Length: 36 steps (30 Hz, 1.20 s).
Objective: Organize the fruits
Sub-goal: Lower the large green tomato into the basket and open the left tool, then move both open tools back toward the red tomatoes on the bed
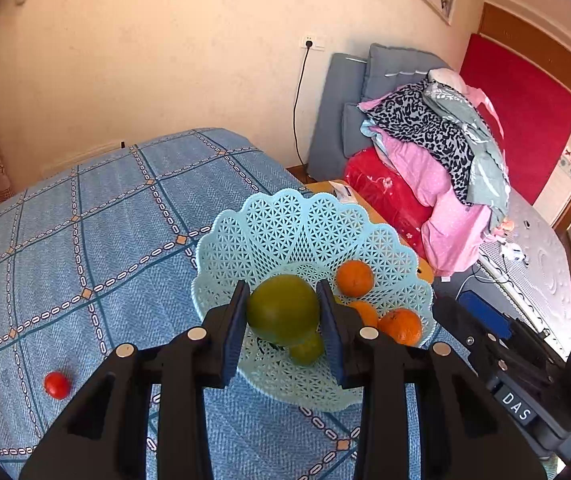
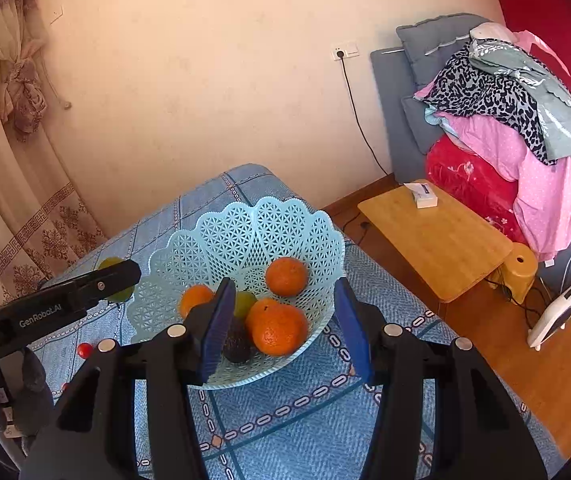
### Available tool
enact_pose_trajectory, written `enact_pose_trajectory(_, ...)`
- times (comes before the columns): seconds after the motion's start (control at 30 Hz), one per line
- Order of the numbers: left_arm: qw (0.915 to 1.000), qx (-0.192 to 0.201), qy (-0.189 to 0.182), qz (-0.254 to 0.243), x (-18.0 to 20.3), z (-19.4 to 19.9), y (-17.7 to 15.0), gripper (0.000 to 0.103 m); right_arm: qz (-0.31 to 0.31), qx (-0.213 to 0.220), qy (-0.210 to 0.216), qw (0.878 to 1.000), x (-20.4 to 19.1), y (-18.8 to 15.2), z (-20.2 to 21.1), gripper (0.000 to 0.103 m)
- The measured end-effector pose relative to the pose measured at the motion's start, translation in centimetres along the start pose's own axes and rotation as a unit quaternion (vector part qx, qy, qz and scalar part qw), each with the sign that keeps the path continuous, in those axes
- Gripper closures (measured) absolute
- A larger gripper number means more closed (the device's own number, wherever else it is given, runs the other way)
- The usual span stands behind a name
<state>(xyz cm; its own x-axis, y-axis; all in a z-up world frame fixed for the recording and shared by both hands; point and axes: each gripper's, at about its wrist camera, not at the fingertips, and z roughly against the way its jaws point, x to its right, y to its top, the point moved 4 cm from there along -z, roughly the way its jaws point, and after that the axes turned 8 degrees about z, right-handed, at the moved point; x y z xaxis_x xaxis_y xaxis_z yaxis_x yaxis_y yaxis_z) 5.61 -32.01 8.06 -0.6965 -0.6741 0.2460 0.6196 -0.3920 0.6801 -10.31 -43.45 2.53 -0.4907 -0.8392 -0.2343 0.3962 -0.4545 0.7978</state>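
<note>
My left gripper (image 1: 282,286) is shut on a large green fruit (image 1: 283,310), held just above the near side of a pale blue lattice basket (image 1: 285,208). In the basket lie three oranges (image 1: 354,278), a smaller green fruit (image 1: 307,350) and a dark avocado (image 2: 237,346). A small red tomato (image 1: 57,385) rests on the blue checked bedspread to the left. My right gripper (image 2: 284,282) stands open over the basket's (image 2: 245,220) near rim, with nothing pressed between its pads. In the right wrist view, the left gripper (image 2: 125,276) with its green fruit (image 2: 111,264) sits at the basket's left edge.
The bedspread (image 1: 85,220) ends just right of the basket. Beyond that edge stands a low wooden table (image 2: 437,240) with a white box (image 2: 423,196). A pile of bedding (image 2: 505,128) lies behind it and a small white heater (image 2: 557,312) stands on the wooden floor.
</note>
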Motion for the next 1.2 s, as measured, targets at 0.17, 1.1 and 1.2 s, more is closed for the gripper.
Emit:
enact_pose_trajectory(0.17, 0.9999, -0.014, 0.0, -0.008, 1.0, -2.4, 0.6, 0.068, 0.005, -0.009, -0.01, 1.0, 0.4, -0.4, -0.5, 0.05)
enact_pose_trajectory(1.1, 0.9915, 0.057, 0.115, -0.024, -1.5, 0.7, 1.4, 0.01, 0.008, 0.001, 0.0, 1.0, -0.6, -0.3, -0.1, 0.034)
enact_pose_trajectory(1.2, 0.9903, 0.063, 0.121, -0.028, -2.0, 1.5, 1.0, 0.01, 0.015, 0.002, 0.003, 1.0, -1.5, -0.3, 0.0, 0.032)
